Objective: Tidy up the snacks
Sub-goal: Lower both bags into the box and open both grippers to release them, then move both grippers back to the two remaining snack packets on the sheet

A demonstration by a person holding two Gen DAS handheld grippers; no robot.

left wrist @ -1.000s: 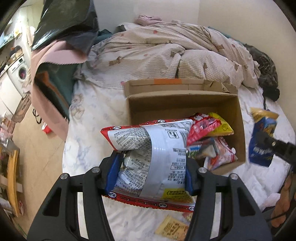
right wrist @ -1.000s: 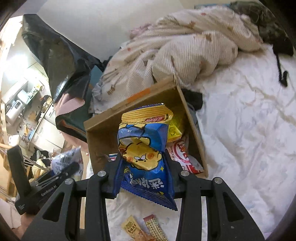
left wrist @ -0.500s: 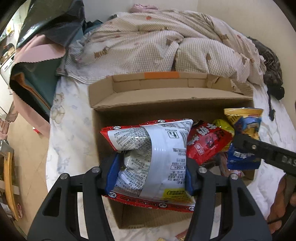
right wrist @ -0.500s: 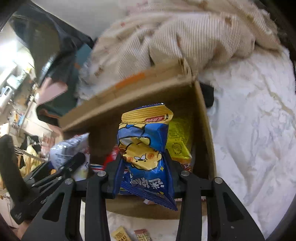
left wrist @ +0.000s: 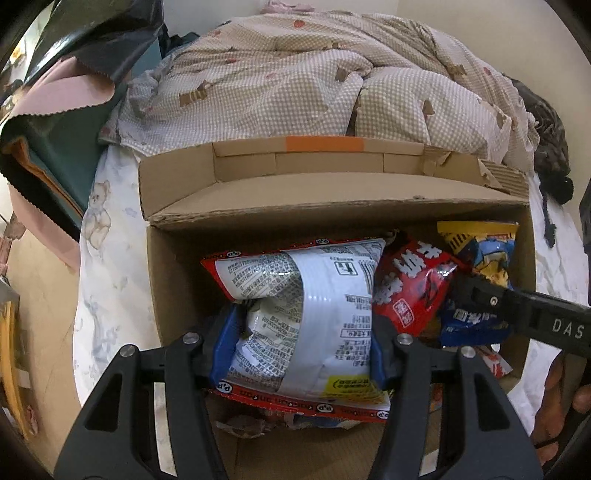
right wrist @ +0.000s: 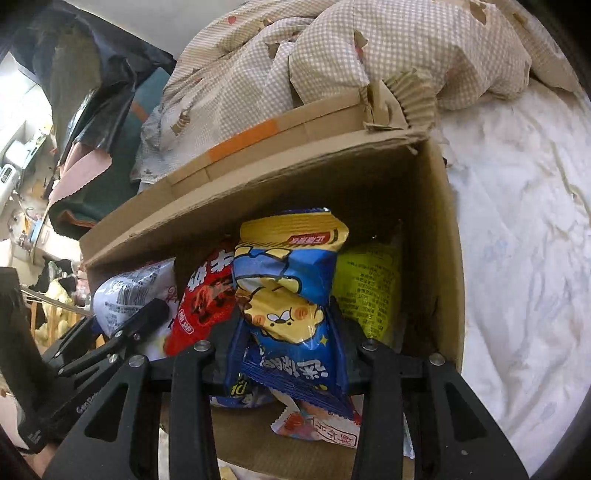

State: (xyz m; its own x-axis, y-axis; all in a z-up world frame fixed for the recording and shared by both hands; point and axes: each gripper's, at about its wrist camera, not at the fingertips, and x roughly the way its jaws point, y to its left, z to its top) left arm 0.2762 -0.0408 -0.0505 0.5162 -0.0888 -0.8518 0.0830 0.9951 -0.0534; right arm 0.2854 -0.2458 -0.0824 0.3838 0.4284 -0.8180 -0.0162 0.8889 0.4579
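Clothing and a dark bag (left wrist: 92, 33) are heaped at the far left, beside the bed's white sheet (left wrist: 110, 266). Next comes the open cardboard box (left wrist: 162, 280), resting on that sheet with its back flap (left wrist: 317, 166) folded up against a checked beige duvet (left wrist: 295, 81).

Inside the box, toward its left, the left gripper (left wrist: 301, 349) is clenched on a white-backed snack bag with red edges (left wrist: 306, 306); its blue pads (left wrist: 223, 341) press into the bag's two sides, and the bag hangs within the box walls, above the box floor. Just right of it lies a red snack bag (left wrist: 410, 284), touching the white one.

Further right, the right gripper (right wrist: 286, 354) grasps a blue and yellow snack bag with a cartoon face (right wrist: 284, 291), squeezed narrow between the pads and held upright inside the box, against the red bag. Below it a small pale packet (right wrist: 317, 432) lies on the box floor. A yellow-green bag (right wrist: 369, 288) stands between the blue bag and the box's right wall (right wrist: 443, 258). Beyond that wall the rumpled sheet stretches to the right edge.
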